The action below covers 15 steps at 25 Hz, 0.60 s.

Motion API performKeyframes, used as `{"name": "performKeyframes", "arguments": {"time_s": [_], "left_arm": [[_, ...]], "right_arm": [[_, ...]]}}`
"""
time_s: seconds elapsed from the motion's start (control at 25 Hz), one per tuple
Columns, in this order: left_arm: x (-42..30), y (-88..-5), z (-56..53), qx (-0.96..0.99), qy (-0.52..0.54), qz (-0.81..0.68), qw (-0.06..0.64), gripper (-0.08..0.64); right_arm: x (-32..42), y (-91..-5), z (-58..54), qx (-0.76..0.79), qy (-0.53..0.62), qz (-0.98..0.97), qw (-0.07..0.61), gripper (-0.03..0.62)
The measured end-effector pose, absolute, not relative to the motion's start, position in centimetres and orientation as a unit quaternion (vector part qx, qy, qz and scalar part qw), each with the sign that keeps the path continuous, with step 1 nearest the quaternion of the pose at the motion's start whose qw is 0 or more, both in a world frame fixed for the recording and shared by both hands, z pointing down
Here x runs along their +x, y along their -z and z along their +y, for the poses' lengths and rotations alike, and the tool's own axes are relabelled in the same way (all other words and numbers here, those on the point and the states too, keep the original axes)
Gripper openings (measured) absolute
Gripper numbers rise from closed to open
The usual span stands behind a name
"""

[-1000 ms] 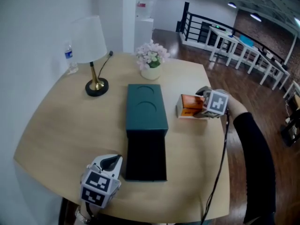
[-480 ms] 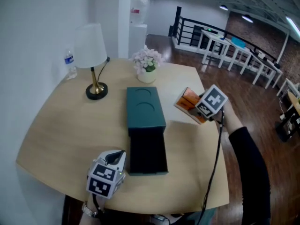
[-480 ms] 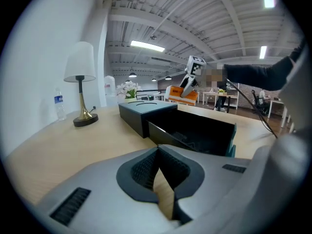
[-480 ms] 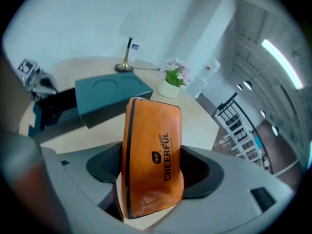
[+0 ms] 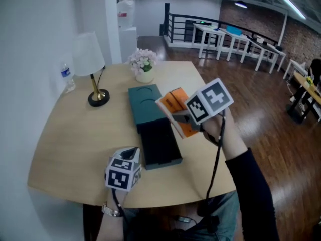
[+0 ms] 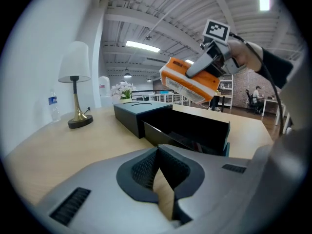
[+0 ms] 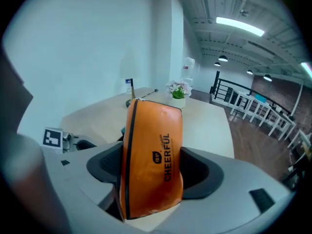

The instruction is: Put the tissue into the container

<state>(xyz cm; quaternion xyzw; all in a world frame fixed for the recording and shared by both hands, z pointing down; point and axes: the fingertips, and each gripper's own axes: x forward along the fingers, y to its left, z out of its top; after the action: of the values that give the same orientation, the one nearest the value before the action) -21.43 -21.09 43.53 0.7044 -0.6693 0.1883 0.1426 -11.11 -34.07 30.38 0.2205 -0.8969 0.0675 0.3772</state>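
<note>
The right gripper sits just right of the frame's middle in the head view, raised above the table. Its 2 jaws are clamped on the tissue pack, an orange pack with a white face. In the right gripper view the pack stands on end between the jaws, filling the gap from pad to pad and reaching past the tips toward the upper middle of the frame.

In the head view the pack hangs tilted over the right edge of the container, a dark teal box in the middle of the frame. The box's tray is pulled out toward the bottom of the frame. In the left gripper view the pack shows clear of the container, high in the upper right.

The left gripper lies in the lower left, near the table's near edge, just left of the tray. Its jaws are closed together with nothing between them.

A lamp, a bottle and a flower pot stand at the upper left.
</note>
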Motion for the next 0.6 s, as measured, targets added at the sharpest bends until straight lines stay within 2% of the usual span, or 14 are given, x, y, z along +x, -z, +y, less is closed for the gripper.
{"name": "performKeyframes", "arguments": {"time_s": [0.28,0.6], "left_arm": [[-21.0,-43.8,-21.3,0.717,-0.195,-0.655,0.139,0.002],[-20.5,-44.1,-21.3,0.729,-0.215,-0.636,0.131,0.002]], "right_arm": [[-14.3,-32.3,-28.1,0.251,-0.144,-0.889,0.354,0.351],[-15.6,-36.7,-27.0,0.343,-0.167,-0.839,0.389,0.35]]}}
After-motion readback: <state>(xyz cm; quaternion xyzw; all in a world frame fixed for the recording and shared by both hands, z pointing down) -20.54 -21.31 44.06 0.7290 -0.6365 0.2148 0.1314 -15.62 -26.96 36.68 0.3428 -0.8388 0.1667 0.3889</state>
